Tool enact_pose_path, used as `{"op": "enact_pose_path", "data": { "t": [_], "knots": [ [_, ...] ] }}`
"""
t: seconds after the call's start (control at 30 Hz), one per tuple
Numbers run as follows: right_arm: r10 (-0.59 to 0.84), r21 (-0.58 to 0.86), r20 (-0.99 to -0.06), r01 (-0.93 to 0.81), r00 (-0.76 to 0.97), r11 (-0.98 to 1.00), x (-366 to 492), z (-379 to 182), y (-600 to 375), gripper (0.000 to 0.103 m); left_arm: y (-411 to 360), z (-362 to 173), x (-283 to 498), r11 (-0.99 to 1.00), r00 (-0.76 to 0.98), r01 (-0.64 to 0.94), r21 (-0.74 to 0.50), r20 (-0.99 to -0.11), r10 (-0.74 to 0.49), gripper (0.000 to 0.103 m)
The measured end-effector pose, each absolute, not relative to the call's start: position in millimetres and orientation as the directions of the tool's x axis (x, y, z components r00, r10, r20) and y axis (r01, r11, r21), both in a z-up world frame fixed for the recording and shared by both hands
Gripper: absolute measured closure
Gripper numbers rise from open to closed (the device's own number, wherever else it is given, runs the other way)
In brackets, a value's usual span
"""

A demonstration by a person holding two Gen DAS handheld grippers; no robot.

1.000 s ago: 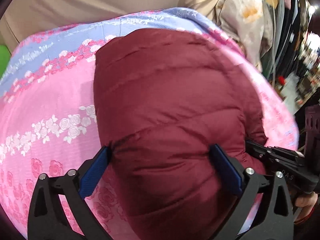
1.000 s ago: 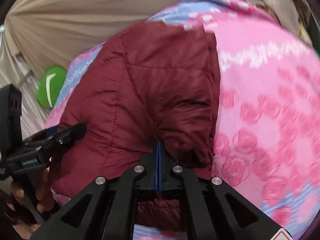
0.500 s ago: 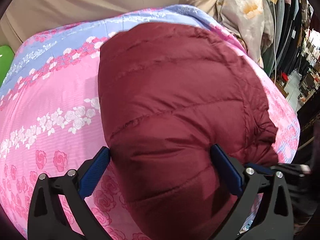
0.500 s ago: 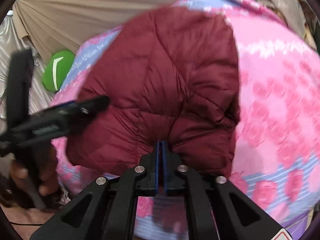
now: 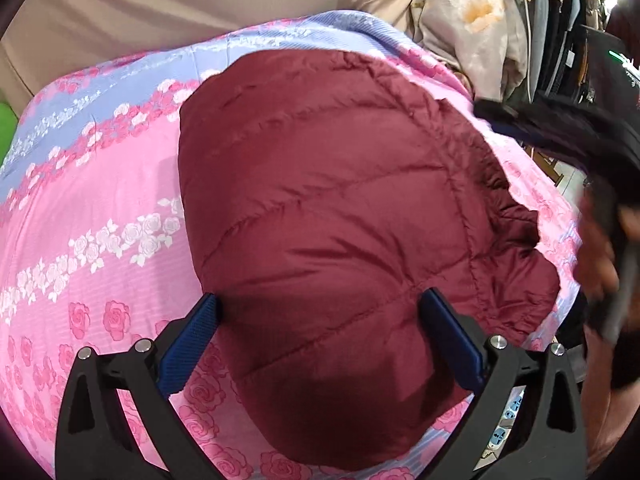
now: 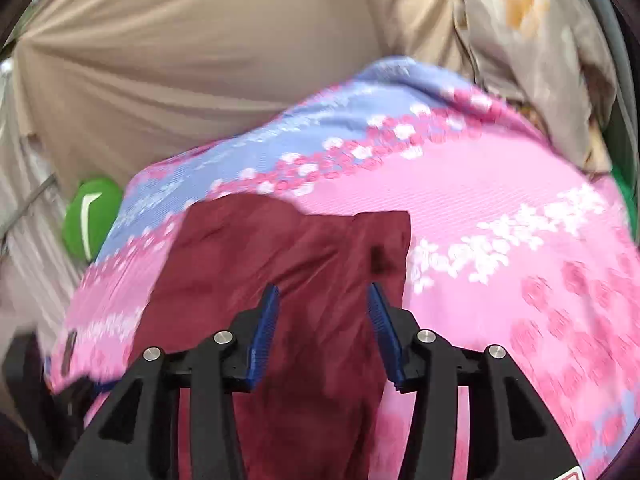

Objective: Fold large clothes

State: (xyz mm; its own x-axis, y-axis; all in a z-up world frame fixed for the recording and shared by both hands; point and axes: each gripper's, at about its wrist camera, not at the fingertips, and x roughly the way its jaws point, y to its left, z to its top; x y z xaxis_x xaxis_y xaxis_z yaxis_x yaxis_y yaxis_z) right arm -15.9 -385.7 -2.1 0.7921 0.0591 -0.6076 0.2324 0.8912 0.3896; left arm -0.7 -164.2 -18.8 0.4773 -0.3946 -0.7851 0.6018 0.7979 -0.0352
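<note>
A dark red quilted down jacket (image 5: pixel 328 216) lies folded on a pink and lilac floral bedspread (image 5: pixel 92 208). My left gripper (image 5: pixel 320 344) is open, its blue-padded jaws standing wide over the jacket's near end, holding nothing. The right gripper shows as a dark blur with a hand at the right edge of the left wrist view (image 5: pixel 560 132). In the right wrist view the right gripper (image 6: pixel 322 328) is open, jaws apart above the jacket (image 6: pixel 288 264), empty. The bedspread (image 6: pixel 500 200) fills the right side there.
A beige curtain (image 6: pixel 200 48) hangs behind the bed. A green object (image 6: pixel 90 216) sits at the bed's left edge. Pale floral fabric (image 5: pixel 472 20) and hanging dark clothes (image 5: pixel 560 32) stand at the back right. A power strip (image 5: pixel 506 420) lies below the bed's near edge.
My right gripper was shut on the jacket's edge; it has let go, opened and swung up and away over the jacket. My left gripper stays open in place.
</note>
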Motion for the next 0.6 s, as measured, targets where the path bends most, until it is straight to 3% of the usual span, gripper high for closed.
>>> {"op": "enact_pose_path", "data": {
  "t": [0.1, 0.17, 0.2, 0.3, 0.4, 0.53, 0.6],
  "knots": [
    [0.134, 0.440, -0.661, 0.238, 0.738, 0.866, 33, -28, -398, 0.053, -165, -23, 2, 0.801, 0.479, 0.597, -0.030, -0.788, -0.387, 0.005],
    [0.227, 0.491, -0.679, 0.202, 0.699, 0.847, 56, -48, -399, 0.072, -165, -26, 5, 0.806, 0.482, 0.592, -0.028, -0.788, -0.382, 0.005],
    [0.259, 0.512, -0.671, 0.181, 0.695, 0.840, 61, -50, -396, 0.097, -165, -27, 7, 0.808, 0.480, 0.589, -0.031, -0.791, -0.380, 0.005],
    [0.167, 0.426, -0.621, 0.151, 0.766, 0.892, 54, -18, -386, 0.098, -163, -29, 16, 0.811, 0.464, 0.582, -0.055, -0.797, -0.387, 0.005],
    [0.137, 0.442, -0.579, 0.168, 0.803, 0.881, 46, -4, -397, 0.100, -166, -31, 20, 0.810, 0.460, 0.582, -0.068, -0.794, -0.397, 0.005],
    [0.068, 0.346, -0.750, 0.302, 0.658, 0.888, 74, -71, -405, 0.102, -176, -34, 15, 0.801, 0.500, 0.599, -0.008, -0.777, -0.382, 0.005],
    [0.099, 0.377, -0.750, 0.299, 0.654, 0.877, 74, -90, -403, 0.102, -179, -36, 13, 0.800, 0.515, 0.600, 0.012, -0.770, -0.375, 0.005]
  ]
}}
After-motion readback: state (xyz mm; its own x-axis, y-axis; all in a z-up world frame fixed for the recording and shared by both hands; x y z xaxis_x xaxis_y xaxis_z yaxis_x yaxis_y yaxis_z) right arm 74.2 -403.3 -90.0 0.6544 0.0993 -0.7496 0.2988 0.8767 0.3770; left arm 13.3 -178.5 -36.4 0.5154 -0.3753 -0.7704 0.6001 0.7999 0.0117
